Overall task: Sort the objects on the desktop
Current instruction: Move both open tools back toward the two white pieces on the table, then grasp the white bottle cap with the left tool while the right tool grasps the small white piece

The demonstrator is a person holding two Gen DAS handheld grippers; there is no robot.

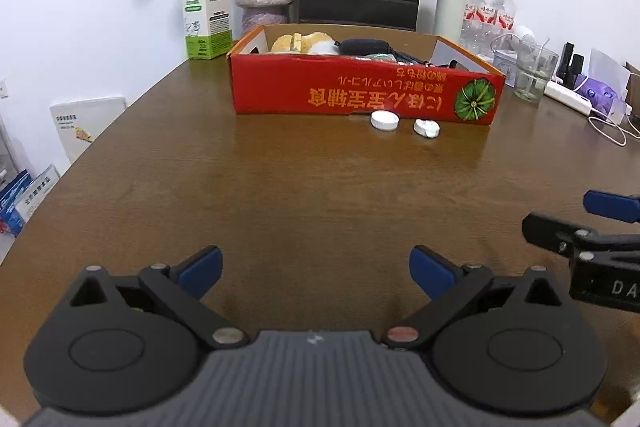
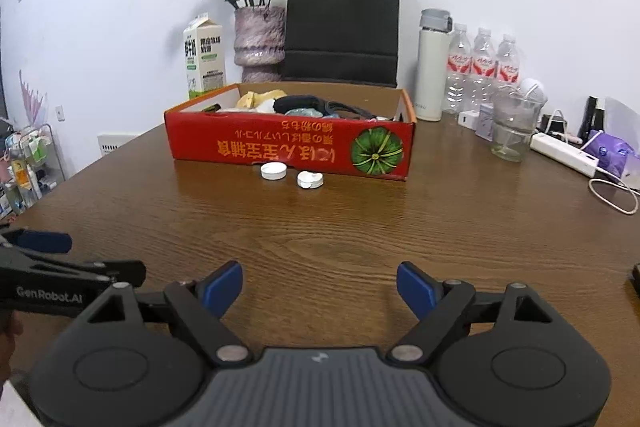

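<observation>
A red cardboard box (image 1: 360, 91) (image 2: 288, 147) lies across the far half of the wooden table (image 1: 304, 195) (image 2: 320, 227), holding yellow, black and other items. Two small white round lids sit just in front of its near wall: one (image 1: 384, 121) (image 2: 273, 171) to the left, the other (image 1: 426, 128) (image 2: 310, 179) to its right. My left gripper (image 1: 316, 271) hovers open over bare wood, well short of the lids. My right gripper (image 2: 320, 287) is also open, nothing between its blue pads (image 2: 416, 287). Each gripper shows at the edge of the other's view.
Behind the box stand a milk carton (image 1: 206, 5), a vase of dried flowers (image 2: 258, 39), a black paper bag (image 2: 342, 27), a white flask (image 2: 432, 67) and water bottles (image 2: 482, 67). A glass (image 1: 534, 75), a power strip (image 2: 564, 153) and a white cable (image 2: 616, 199) occupy the right side.
</observation>
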